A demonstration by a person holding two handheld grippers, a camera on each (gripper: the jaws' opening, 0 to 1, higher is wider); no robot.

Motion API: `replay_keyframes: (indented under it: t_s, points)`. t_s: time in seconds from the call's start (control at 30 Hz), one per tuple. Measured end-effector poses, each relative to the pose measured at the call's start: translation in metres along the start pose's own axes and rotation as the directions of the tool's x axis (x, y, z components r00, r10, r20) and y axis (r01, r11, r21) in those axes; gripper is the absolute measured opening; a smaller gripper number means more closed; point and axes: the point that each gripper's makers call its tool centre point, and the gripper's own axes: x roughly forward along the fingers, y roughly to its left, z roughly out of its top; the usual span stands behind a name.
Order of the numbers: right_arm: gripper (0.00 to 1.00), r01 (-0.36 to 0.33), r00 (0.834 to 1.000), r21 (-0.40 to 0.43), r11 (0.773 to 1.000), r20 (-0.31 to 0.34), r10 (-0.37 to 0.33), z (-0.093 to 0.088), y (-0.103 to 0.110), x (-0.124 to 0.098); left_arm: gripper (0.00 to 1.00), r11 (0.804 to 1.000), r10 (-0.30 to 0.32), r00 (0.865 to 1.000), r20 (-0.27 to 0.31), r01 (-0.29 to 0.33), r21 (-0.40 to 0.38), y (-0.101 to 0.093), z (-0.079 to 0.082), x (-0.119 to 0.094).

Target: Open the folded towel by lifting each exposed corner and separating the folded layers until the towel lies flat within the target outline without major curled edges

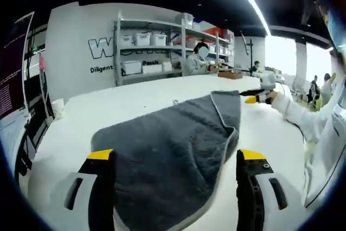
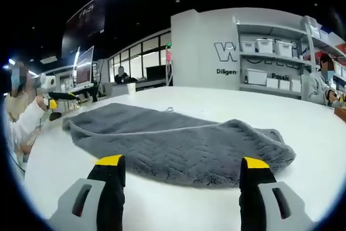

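My left gripper (image 1: 175,174) gapes wide over the grey towel (image 1: 178,144), empty; my right gripper (image 2: 181,179), equally open, hovers just beside it.

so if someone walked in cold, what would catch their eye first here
The grey towel draws the eye at once, lying still folded across the white table, one piped corner pointing toward the far side. Next come the yellow-tipped jaws of the left gripper, held wide open over the towel's near end, and those of the right gripper, also open at its folded edge. Behind stand shelves with white bins.
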Motion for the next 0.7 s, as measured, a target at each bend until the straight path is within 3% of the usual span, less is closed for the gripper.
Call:
replay_keyframes:
  t_s: [0.1, 0.23, 0.4, 0.57, 0.7]
  points:
    - [0.87, 0.003, 1.000, -0.006, 1.000, -0.002, -0.003, -0.004, -0.004, 0.002, 0.98, 1.000, 0.007, 0.999, 0.032, -0.008, 0.012, 0.002, 0.001, 0.007]
    - [0.85, 0.013, 1.000, 0.005, 1.000, -0.002, -0.013, -0.010, -0.010, 0.004, 1.00, 0.996, 0.030, 0.998, 0.057, -0.035, 0.082, 0.014, -0.001, 0.017]
    - [0.83, 0.029, 1.000, -0.016, 0.999, 0.003, -0.029, -0.014, -0.013, 0.005, 1.00, 1.000, -0.008, 0.990, 0.141, 0.005, 0.022, 0.019, 0.005, 0.030]
    - [0.82, 0.037, 0.999, -0.046, 0.998, 0.006, -0.037, -0.014, -0.010, 0.004, 1.00, 1.000, -0.012, 0.987, 0.160, 0.009, 0.016, 0.024, 0.006, 0.036]
    - [0.83, 0.047, 0.999, -0.033, 0.998, -0.017, -0.048, -0.016, -0.022, 0.012, 1.00, 0.999, -0.023, 0.986, 0.163, 0.017, 0.039, 0.020, 0.007, 0.034]
